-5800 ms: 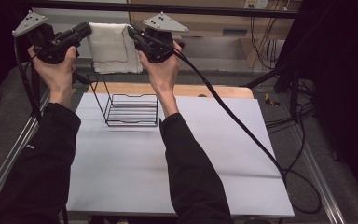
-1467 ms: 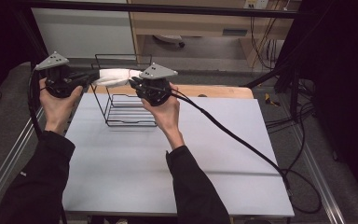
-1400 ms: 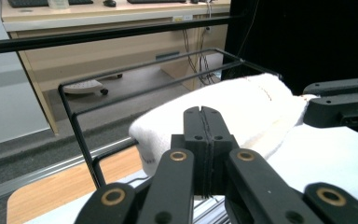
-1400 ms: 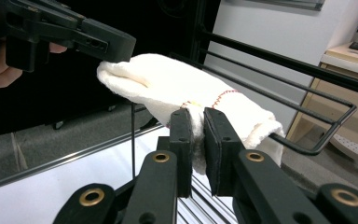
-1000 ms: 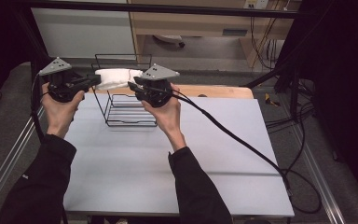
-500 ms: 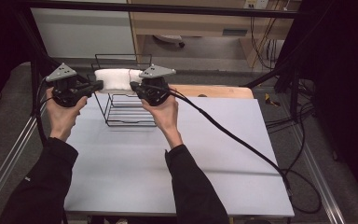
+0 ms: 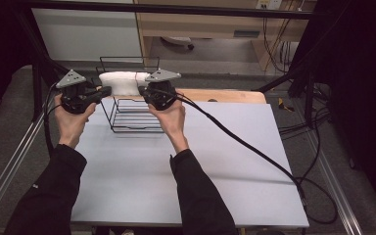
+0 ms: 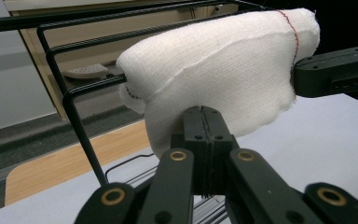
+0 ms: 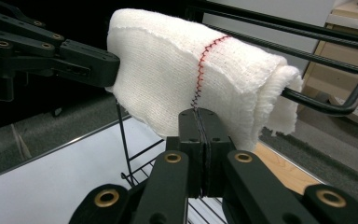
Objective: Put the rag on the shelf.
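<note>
High view: towel (image 7: 119, 83) draped on rack (image 7: 127, 100) top rail, so mostly done imo. Left gripper (image 7: 105, 91) & right gripper (image 7: 143, 91) both clamped on it, just gotta release.

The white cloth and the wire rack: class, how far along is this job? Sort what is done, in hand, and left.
Done: the folded white cloth is draped over the black wire rack top bar. In hand: left gripper and right gripper each pinch its lower edge, jaws closed. Left: probably letting go and drawing back.

Black sleeves (image 7: 49, 196), 2 black grippers w/ grey plates.
</note>
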`<action>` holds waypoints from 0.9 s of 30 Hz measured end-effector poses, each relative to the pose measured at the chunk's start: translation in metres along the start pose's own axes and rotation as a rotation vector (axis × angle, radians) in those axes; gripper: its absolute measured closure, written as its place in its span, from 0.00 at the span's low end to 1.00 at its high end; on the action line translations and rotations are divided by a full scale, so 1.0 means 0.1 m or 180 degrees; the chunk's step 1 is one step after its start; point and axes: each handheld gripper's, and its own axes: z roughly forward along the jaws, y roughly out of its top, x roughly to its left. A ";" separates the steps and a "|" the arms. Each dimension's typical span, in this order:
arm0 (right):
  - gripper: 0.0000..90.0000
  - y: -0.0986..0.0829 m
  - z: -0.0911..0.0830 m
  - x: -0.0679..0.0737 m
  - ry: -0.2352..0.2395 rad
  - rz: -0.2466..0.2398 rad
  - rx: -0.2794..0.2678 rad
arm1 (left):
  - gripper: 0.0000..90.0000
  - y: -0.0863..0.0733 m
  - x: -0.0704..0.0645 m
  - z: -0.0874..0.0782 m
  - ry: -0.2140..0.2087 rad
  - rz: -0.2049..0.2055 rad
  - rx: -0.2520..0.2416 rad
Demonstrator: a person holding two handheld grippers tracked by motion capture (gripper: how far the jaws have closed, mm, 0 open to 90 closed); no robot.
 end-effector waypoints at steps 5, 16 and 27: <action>0.95 0.02 -0.07 0.03 0.0067 -0.0017 -0.0032 | 0.94 0.00 -0.02 -0.07 -0.0025 0.0014 -0.0010; 0.66 0.09 -0.44 0.04 0.0160 0.0068 -0.0029 | 0.62 -0.08 -0.06 -0.29 -0.0033 -0.0001 0.0127; 0.25 -0.13 -0.76 -0.09 0.0047 0.0089 0.0224 | 0.33 -0.38 -0.11 -0.35 -0.0103 -0.0032 0.0342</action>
